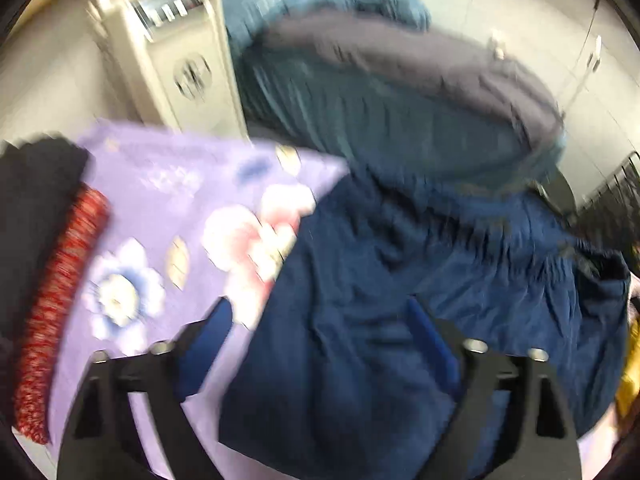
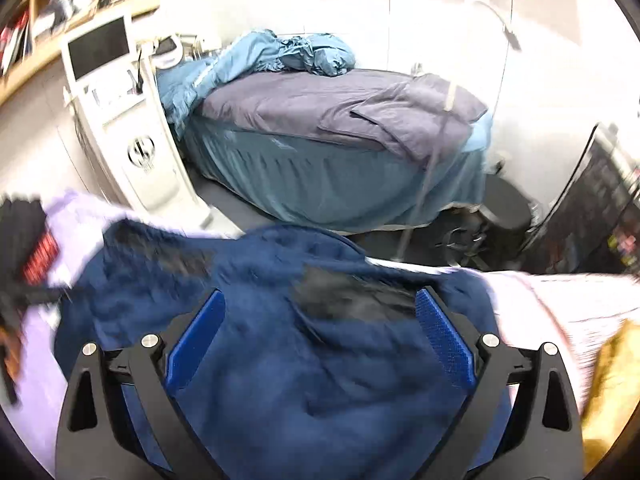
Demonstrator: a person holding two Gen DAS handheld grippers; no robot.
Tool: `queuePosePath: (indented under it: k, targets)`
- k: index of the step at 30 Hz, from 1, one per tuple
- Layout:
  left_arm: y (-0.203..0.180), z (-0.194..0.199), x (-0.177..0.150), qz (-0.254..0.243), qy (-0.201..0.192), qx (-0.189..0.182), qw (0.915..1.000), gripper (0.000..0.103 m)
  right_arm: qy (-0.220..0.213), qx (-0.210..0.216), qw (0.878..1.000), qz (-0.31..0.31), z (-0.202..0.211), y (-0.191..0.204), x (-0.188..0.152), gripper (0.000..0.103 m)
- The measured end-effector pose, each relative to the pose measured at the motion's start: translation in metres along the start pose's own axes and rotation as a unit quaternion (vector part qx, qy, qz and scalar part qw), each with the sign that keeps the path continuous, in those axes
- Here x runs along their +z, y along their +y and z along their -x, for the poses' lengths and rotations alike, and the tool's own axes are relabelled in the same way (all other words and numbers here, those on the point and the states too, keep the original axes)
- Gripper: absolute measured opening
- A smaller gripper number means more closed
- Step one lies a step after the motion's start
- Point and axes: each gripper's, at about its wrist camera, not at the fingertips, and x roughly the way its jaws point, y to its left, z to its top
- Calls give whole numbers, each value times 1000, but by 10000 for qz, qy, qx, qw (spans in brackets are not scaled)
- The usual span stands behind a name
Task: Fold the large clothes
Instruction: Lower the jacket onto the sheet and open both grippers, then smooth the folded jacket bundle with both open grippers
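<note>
Beyond the work surface we record a treatment bed [image 2: 320, 148] under grey and teal covers, with a white machine [image 2: 128, 128] to its left. On the near surface, a lilac floral sheet [image 1: 168, 216], we find the navy garment [image 2: 304, 360] lying rumpled at centre, a red-and-black cloth [image 1: 60, 280] at the left edge and a yellow item [image 2: 612, 384] at the right. Both views are motion-blurred; the left gripper [image 1: 320, 332] and right gripper [image 2: 320, 328] stand spread wide over the navy fabric, pinching nothing.
</note>
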Motion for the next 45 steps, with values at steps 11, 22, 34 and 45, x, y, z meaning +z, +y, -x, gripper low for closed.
queuePosePath:
  k: [11, 22, 34, 45]
  targets:
    - [-48, -34, -58, -838, 894, -134, 9924, 88, 1677, -715, 9829, -266, -64, -88, -82, 90]
    - [-49, -87, -50, -1021, 1615, -35, 9816, 98, 2118, -743, 9732, -498, -108, -93, -75, 96]
    - [-44, 8, -76, -648, 471, -195, 9966, 97, 798, -970, 9913, -393, -11, -54, -76, 96]
    - [-24, 23, -152, -241, 1129, -127, 9932, 97, 1178, -417, 9813, -1465, 4, -68, -128, 96]
